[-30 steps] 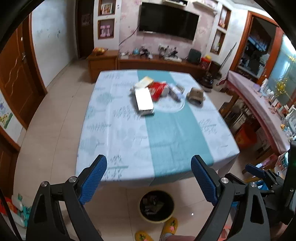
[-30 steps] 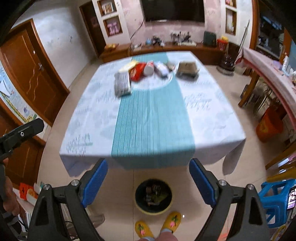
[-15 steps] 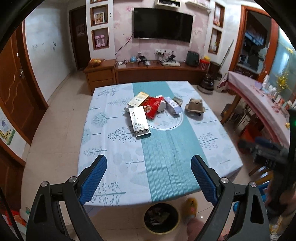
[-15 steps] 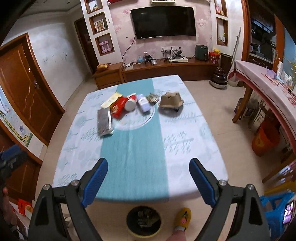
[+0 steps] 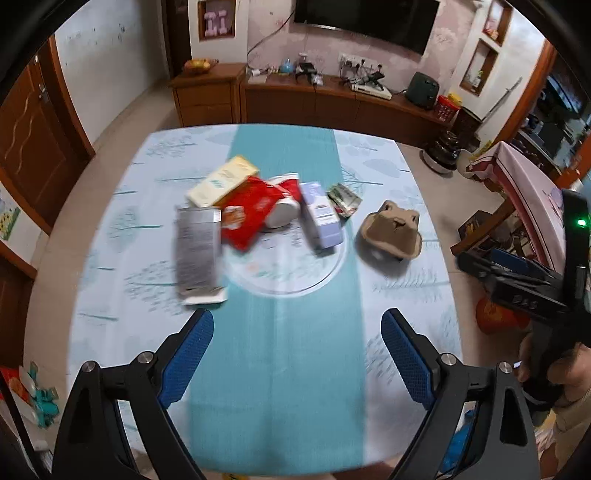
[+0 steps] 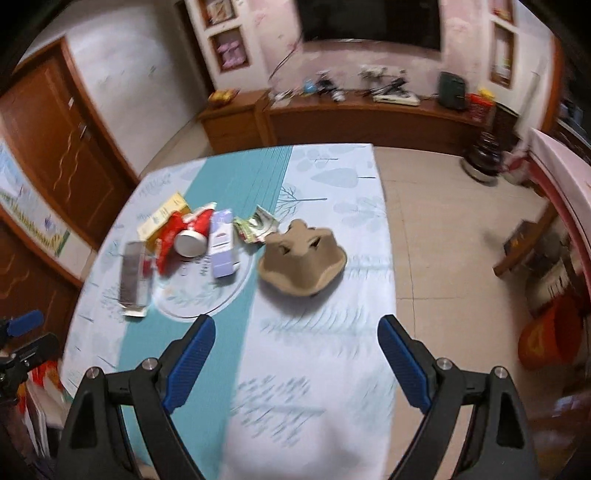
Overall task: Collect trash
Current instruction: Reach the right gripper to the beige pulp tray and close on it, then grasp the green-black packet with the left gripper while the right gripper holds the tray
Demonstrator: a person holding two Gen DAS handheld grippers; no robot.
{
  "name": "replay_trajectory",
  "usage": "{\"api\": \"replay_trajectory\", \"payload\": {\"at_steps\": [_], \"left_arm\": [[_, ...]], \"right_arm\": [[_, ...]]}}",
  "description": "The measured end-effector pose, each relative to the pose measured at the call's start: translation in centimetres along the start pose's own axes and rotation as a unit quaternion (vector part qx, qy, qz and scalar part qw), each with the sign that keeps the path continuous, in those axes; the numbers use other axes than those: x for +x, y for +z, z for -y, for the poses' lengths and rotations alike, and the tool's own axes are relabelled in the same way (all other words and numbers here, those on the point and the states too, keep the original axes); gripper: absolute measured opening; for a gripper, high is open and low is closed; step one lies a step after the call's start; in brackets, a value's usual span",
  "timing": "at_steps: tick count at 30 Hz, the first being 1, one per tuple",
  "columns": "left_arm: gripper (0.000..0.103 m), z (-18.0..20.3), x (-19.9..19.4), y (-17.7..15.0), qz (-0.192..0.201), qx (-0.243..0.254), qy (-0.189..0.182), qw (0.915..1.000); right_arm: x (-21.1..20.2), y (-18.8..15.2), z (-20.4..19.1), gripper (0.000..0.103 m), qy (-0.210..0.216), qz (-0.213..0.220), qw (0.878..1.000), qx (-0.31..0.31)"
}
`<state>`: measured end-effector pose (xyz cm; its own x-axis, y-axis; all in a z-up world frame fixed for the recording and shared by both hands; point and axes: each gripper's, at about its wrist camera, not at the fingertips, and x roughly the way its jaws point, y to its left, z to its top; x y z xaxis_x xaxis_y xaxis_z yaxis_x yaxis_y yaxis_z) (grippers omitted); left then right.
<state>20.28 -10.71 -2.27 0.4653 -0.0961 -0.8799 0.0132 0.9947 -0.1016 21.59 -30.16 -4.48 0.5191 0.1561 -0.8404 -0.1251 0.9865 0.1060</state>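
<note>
The near half of the counter [image 5: 280, 387] lies bare, open to a reach from the front edge. Beyond it the trash crowds together: grey box [image 5: 195, 254], red bag [image 5: 251, 212], lilac box [image 5: 319, 218]. The brown tray [image 6: 301, 258] stands apart, bare cloth around it.

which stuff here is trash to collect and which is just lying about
Trash: grey flat carton, yellow box, red wrapper, red paper cup, lilac box, brown pulp tray.
Lying about: wooden cabinet, black television.
</note>
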Motion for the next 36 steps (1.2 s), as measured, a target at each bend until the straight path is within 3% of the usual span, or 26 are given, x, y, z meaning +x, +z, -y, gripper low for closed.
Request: {"api": "replay_trajectory", "payload": {"at_steps": [7,16,18,19,25,36], "left_arm": [[0.091,3.6,5.8,2.0,-0.05,-0.025,0.021,0.9982],[0.091,0.7,8.4,1.9,-0.078,-0.086,0.048,0.9921],[0.091,0.1,8.7,1.8,-0.081,-0.099,0.049,0.9906],[0.091,-0.1,8.8,1.7,-0.082,-0.103,0.049,0.9901],[0.091,-0.3,9.4,1.3,-0.087,-0.106,0.05,0.9893],[0.091,1.1,9.1,1.8,-0.078,-0.082,0.032,0.993]], "right_arm": [[8.1,4.6,1.7,0.09,0.037,-0.049,0.994,-0.089],[14.3,6.4,1.2,0.09,0.076,-0.085,0.983,-0.146],[15.2,6.3,1.4,0.085,0.088,-0.102,0.981,-0.141],[15.5,6.2,1.5,0.076,0.096,-0.109,0.98,-0.14],[15.2,5.9,1.7,0.074,0.118,-0.102,0.979,-0.13],[10.5,6.8,2.1,0.074,0.16,-0.041,0.983,-0.083]]}}
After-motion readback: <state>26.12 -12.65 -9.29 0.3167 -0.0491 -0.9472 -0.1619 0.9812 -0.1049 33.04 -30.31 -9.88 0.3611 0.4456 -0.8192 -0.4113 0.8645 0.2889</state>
